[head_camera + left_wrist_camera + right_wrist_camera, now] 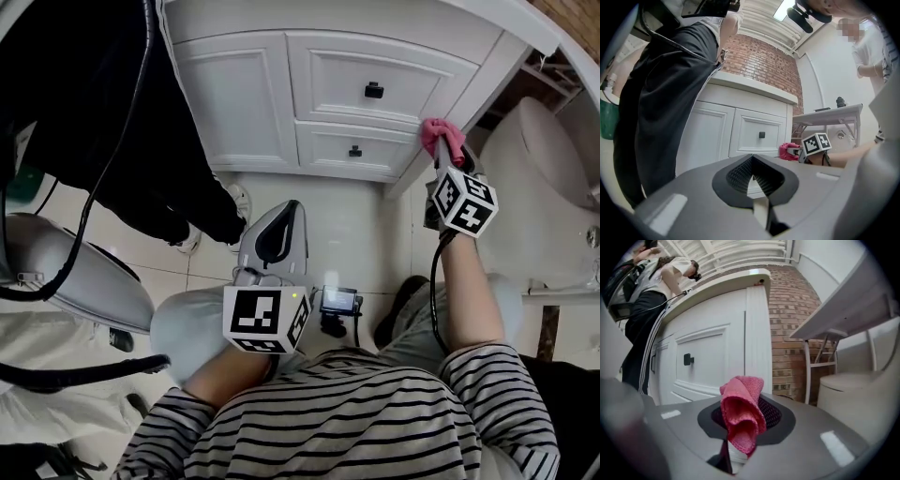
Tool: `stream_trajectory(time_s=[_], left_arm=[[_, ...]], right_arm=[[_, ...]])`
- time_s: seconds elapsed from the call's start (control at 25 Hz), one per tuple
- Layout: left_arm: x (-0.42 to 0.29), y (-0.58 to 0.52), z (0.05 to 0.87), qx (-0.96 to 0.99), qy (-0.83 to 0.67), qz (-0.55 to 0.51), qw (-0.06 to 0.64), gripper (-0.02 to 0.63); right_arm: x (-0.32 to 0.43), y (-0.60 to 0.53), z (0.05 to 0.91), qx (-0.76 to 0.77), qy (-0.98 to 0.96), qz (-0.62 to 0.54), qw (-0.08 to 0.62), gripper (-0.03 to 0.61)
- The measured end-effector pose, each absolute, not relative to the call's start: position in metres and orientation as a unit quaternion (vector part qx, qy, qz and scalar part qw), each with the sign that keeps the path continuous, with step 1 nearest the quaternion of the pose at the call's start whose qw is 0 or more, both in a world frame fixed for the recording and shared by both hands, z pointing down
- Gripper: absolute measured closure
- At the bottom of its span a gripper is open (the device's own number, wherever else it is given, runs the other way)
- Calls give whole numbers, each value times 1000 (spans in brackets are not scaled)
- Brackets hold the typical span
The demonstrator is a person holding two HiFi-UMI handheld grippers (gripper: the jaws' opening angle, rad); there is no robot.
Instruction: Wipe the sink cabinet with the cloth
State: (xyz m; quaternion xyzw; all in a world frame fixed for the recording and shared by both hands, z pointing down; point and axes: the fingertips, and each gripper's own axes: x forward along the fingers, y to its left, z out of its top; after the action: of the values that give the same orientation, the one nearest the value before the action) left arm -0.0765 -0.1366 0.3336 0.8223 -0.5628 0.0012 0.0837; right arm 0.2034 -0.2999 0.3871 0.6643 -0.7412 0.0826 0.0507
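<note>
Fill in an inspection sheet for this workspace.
Surface: white cabinet, drawers shut; floor below.
Job's things: pink cloth at the cabinet's right corner; contact unclear.
Clutter: small dark device on the floor.
Grippers: left gripper shut, empty; right gripper shut on the cloth.
Cables: black cable along the right forearm; another at the left.
Surroundings: toilet right of the cabinet; brick wall; person in dark trousers at the left.
</note>
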Motion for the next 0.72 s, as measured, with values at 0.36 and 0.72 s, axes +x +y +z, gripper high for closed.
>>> stream_trajectory(time_s=[0.36,0.72], left_arm=[[-74,-136,337,825,-558,1,84,620],[-87,-144,348,817,-569,8,99,620]], right_arm=[[-32,-290,429,461,-881,75,73,485],[-1,-322,461,499,-856,63,122,483]])
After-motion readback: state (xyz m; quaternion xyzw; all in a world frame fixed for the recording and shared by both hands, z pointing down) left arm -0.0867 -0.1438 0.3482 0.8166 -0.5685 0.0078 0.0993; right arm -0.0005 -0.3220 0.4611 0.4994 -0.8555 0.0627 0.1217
